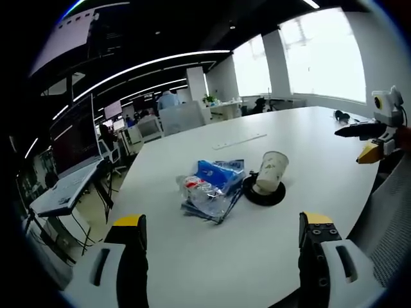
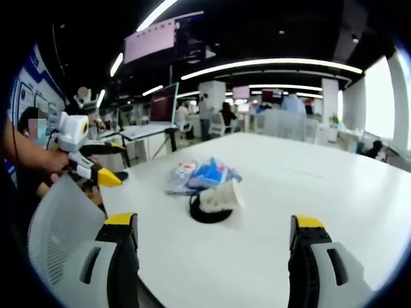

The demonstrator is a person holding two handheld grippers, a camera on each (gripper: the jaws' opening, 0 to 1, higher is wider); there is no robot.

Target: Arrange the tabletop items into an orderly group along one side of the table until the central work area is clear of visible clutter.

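On the white bench (image 1: 270,147) ahead of me, a paper cup (image 1: 270,172) stands tilted on a black round pad (image 1: 263,193). Touching the pad lies a heap of clear and blue plastic packets (image 1: 212,189). A thin pale strip (image 1: 239,140) lies further back. My left gripper (image 1: 221,256) hovers with jaws spread wide, holding nothing. My right gripper (image 2: 212,256) is likewise spread and empty.
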